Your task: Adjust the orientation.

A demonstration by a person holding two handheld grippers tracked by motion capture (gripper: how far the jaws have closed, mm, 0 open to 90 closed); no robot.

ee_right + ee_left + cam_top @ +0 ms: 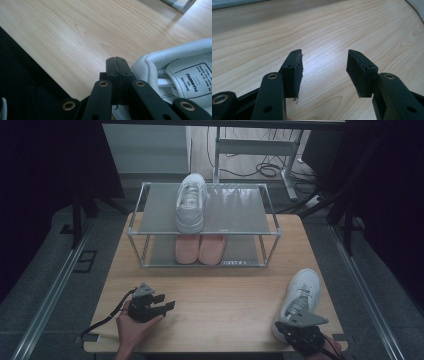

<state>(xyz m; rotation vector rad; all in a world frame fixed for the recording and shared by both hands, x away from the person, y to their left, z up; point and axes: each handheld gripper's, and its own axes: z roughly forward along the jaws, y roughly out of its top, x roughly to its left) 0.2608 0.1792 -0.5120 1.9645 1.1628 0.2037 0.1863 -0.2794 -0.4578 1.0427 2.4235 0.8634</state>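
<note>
A light wooden worktop (220,290) carries a two-tier metal-framed shoe rack (204,222) at its far side. On the rack's top shelf a white sneaker (191,202) lies with its toe pointing away from the person, left of the shelf's middle. On the lower shelf, directly beneath it, a pair of pink shoes (200,248) sits side by side, their near ends reaching the front edge of the rack. A second white sneaker (298,296) lies on the worktop near its right front corner, toe pointing away and tilted slightly to the right. The left hand-held gripper (162,304) rests low over the front left part of the worktop, held by the person's left hand (132,327), pointing to the right; in the left gripper view its jaws stand wide apart with bare wood between them and nothing held (324,72). The right hand-held gripper (300,320) is at the heel end of the sneaker on the worktop; in the right gripper view (117,75) its two jaws are pressed flat together with no gap and nothing between them, just beside the sneaker's padded heel collar (160,67), whose printed insole label is visible to the right.
</note>
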